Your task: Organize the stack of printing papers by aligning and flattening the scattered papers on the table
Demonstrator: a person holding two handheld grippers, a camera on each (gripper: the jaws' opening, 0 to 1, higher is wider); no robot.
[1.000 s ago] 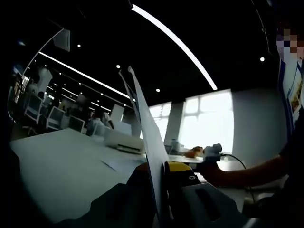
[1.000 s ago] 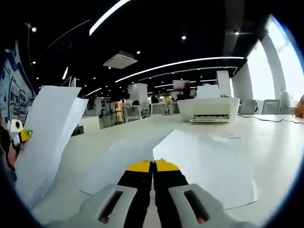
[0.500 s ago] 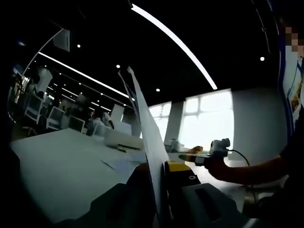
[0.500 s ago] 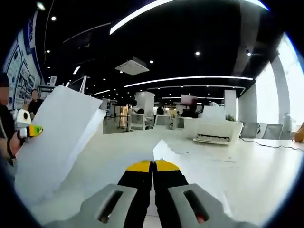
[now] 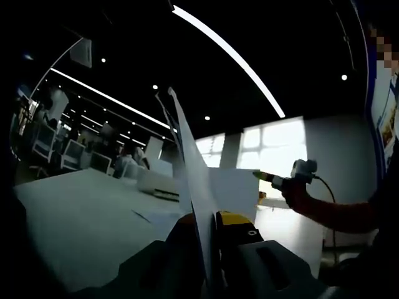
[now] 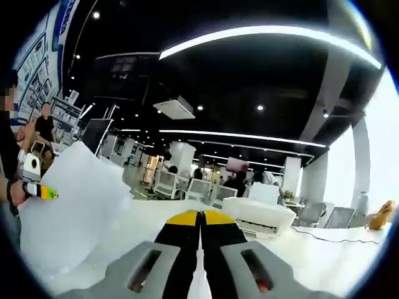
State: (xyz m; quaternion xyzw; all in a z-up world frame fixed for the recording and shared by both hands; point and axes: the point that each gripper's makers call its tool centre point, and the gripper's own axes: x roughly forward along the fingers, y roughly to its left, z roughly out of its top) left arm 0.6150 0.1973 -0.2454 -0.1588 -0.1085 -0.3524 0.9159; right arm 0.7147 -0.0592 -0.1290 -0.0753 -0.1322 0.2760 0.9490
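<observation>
My left gripper is shut on a stack of white papers that stands upright and edge-on between its jaws. That stack rises at the left of the right gripper view, with the left gripper at its edge. My right gripper has its yellow-tipped jaws pressed together. In the left gripper view the right gripper hangs above the table in a person's hand and holds a single white sheet by its edge. Another loose sheet lies flat on the white table.
A white printer sits on the table ahead, also visible as the printer beyond the stack. Office chairs and desks stand further back. A cable runs from the right gripper. Bright windows fill the far wall.
The right gripper has risen off the table and tilted upward, lifting a single sheet with it. The left gripper and its upright stack have stayed in place.
</observation>
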